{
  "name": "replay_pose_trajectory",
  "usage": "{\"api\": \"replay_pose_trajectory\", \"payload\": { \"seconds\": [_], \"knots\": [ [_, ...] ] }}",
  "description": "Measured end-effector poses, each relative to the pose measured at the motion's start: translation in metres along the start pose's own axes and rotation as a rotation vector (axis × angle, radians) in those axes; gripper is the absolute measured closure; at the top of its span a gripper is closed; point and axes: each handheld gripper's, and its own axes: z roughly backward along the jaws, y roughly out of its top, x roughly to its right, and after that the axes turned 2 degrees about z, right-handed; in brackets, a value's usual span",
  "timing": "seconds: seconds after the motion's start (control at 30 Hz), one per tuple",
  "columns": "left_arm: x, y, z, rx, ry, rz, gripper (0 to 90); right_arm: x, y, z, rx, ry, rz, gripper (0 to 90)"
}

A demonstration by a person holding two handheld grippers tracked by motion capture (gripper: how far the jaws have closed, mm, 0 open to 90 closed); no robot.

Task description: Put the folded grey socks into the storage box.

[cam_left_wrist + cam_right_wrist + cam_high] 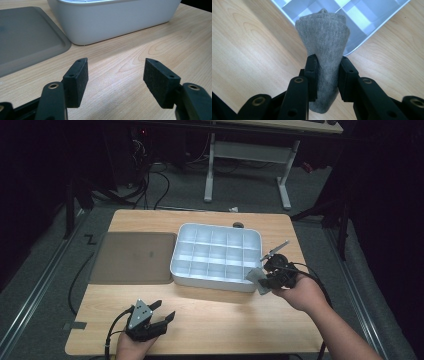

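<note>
My right gripper [326, 65] is shut on a rolled grey sock [324, 42], which stands up between the two pads. In the high view the right gripper [264, 276] holds the grey sock [257, 279] in the air at the near right corner of a white divided organiser box [216, 279]. The box [384, 22] has several compartments that look bare from here. My left gripper [161, 312] rests near the table's front edge, open, with nothing between its jaws. Its view looks across bare wood to the box's [112, 22] white side wall.
A flat brown-grey lid or tray [134, 257] lies on the wooden table [215, 315] left of the box, and the lid's [22, 42] edge is close to the box. A second table frame [247, 157] and cables stand on the floor beyond.
</note>
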Motion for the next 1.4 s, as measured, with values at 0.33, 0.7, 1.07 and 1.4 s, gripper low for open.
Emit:
{"api": "replay_pose_trajectory", "payload": {
  "seconds": [0.33,0.7,1.07,1.4],
  "knots": [
    [0.004,0.000,0.001,-0.001,0.002,-0.014,37.5,0.008,0.026,-0.011,-0.034,-0.007,-0.022,73.2],
    [0.004,-0.002,0.001,0.000,-0.002,-0.012,37.5,0.019,0.043,-0.020,-0.083,-0.030,-0.084,73.2],
    [0.004,-0.001,0.002,-0.001,-0.010,-0.014,37.5,0.019,0.047,-0.038,-0.149,-0.059,-0.114,73.2],
    [0.005,-0.001,0.002,-0.007,-0.012,-0.016,37.5,0.018,0.052,-0.065,-0.210,-0.077,-0.132,74.1]
  ]
}}
